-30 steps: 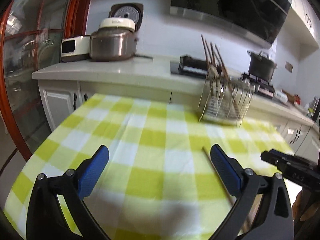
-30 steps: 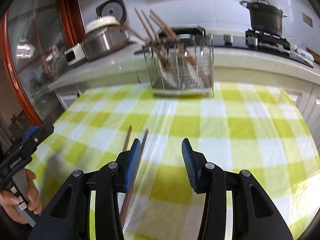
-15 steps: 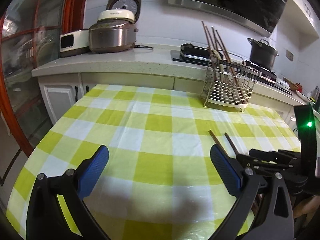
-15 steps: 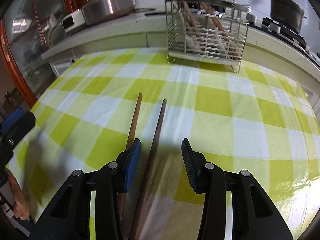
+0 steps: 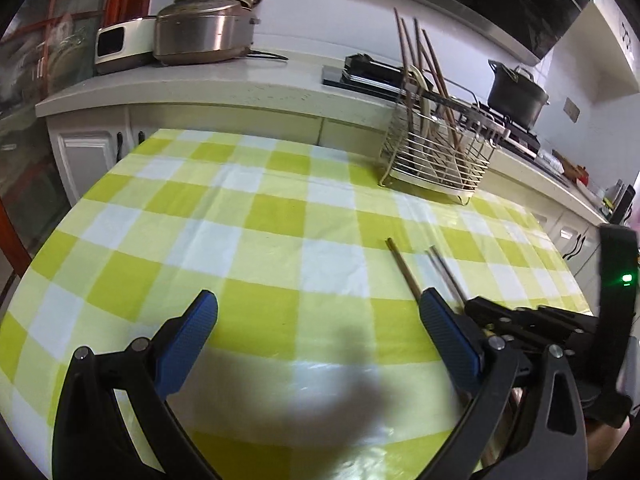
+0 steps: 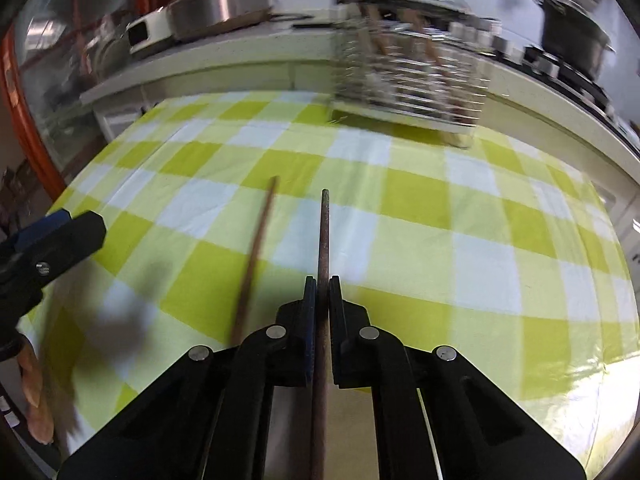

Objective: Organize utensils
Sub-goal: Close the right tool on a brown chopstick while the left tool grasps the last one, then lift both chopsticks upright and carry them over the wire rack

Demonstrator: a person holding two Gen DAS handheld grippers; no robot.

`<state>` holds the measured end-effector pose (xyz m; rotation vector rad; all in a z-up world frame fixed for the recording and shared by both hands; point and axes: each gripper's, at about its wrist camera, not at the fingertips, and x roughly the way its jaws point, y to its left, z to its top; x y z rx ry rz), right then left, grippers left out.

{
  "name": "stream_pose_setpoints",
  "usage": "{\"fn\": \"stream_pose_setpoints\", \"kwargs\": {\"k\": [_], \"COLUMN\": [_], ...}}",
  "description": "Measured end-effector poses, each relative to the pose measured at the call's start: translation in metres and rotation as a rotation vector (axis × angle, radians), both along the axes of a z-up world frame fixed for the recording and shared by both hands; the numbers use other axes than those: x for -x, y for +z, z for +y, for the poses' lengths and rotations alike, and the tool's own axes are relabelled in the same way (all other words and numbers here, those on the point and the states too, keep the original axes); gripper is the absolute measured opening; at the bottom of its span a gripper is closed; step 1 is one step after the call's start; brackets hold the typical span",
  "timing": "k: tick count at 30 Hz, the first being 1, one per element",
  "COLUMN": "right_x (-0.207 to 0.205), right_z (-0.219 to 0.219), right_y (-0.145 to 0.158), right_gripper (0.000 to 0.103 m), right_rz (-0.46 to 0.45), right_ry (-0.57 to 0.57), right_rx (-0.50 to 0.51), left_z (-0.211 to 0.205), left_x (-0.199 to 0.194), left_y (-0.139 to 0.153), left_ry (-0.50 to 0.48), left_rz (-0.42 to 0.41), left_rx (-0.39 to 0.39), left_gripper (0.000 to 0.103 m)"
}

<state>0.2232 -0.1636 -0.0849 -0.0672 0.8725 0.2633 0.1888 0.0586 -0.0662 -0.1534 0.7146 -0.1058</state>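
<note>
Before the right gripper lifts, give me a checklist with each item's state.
1. Right gripper shut on one chopstick: ok; its jaws have just been closing.
2. Only one stick pinched: ok; the other chopstick lies outside, to the left.
3. Left gripper clear of the sticks: ok, open, nothing between its jaws.
4. Rack upright on the table: ok.
5. Room in the rack for another stick: cannot tell, blurred in the right wrist view.
6. Grip centred along the stick: cannot tell, its near end is hidden.
</note>
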Motion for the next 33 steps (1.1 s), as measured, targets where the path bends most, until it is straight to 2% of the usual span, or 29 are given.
{"fn": "stream_pose_setpoints", "kwargs": {"k": [6,8,13,15,19,23,24,25,26,28,33], "right_x": [0.005,0.007,0.011,0.013,0.012,0.009,0.008,0.008,0.008,0.006,0.008], "right_z": [-0.055,-0.066,-0.093,-0.102,-0.111,-0.116,-0.116,-0.116,-0.115,-0.113,-0.111], "right_y": [0.018,0.022,0.031,0.032,0.031,0.029,0.029,0.028,0.027,0.025,0.025], "right_gripper": [0.006,0.006,0.006,0.006,0.006,0.006,0.006,0.006,0.006,0.006,0.006], "right_rz": [-0.010,-0.013,-0.031,-0.034,-0.035,-0.031,-0.030,-0.028,-0.026,-0.020,-0.024], "right_ry": [-0.044,-0.044,-0.042,-0.040,-0.040,-0.039,-0.038,-0.035,-0.034,-0.030,-0.028], "right_rx": [-0.115,-0.133,-0.158,-0.174,-0.200,-0.218,-0.222,-0.228,-0.228,-0.228,-0.227], "left_z": [-0.040,-0.058,-0.087,-0.094,-0.102,-0.108,-0.109,-0.110,-0.109,-0.105,-0.092], "left_x": [-0.021,-0.030,-0.049,-0.052,-0.057,-0.051,-0.049,-0.048,-0.048,-0.049,-0.047], "left_y": [-0.006,-0.010,-0.029,-0.030,-0.029,-0.030,-0.030,-0.031,-0.032,-0.032,-0.024], "left_ry": [-0.041,-0.058,-0.090,-0.081,-0.081,-0.110,-0.112,-0.112,-0.114,-0.133,-0.156], "left_rz": [0.085,0.126,0.238,0.237,0.263,0.274,0.270,0.266,0.263,0.263,0.223], "left_rx": [0.007,-0.015,-0.040,-0.072,-0.115,-0.158,-0.173,-0.187,-0.192,-0.158,-0.086], "left_gripper": [0.097,0.093,0.065,0.058,0.028,0.026,0.023,0.014,0.009,0.006,0.006]}}
